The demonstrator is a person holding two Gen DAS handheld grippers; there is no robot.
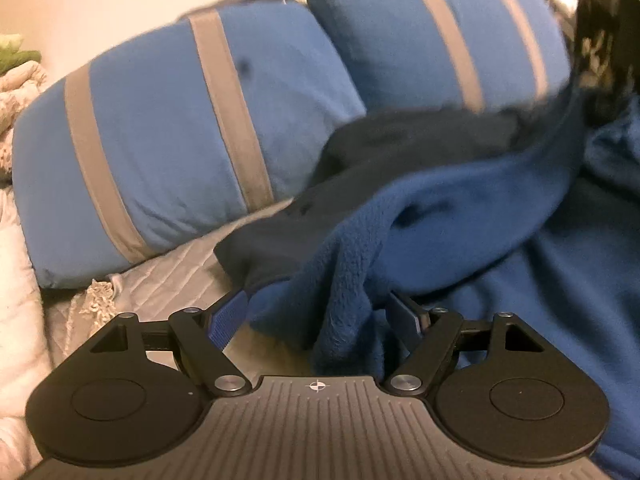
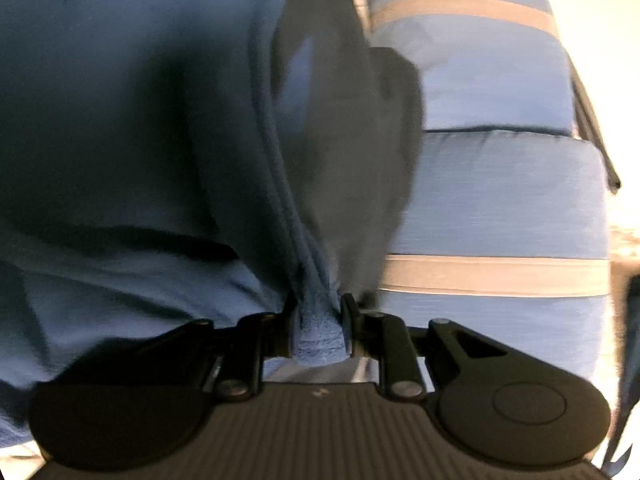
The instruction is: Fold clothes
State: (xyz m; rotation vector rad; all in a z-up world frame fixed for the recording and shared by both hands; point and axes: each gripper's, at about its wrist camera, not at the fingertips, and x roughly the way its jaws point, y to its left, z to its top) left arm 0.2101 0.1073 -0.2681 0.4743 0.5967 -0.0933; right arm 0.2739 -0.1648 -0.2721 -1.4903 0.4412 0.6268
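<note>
Left wrist view: the left gripper (image 1: 316, 312) stands wide, a bunch of blue fleece (image 1: 460, 220) hanging loose between its fingers, just beside the striped pillows (image 1: 168, 140). Right wrist view: the right gripper (image 2: 318, 328) pinches a fleece (image 2: 140, 140) fold tight, near the pillows (image 2: 500, 200).

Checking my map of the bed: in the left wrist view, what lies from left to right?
Cream lacy fabric → left striped blue pillow → right striped blue pillow → dark patterned fabric.
</note>
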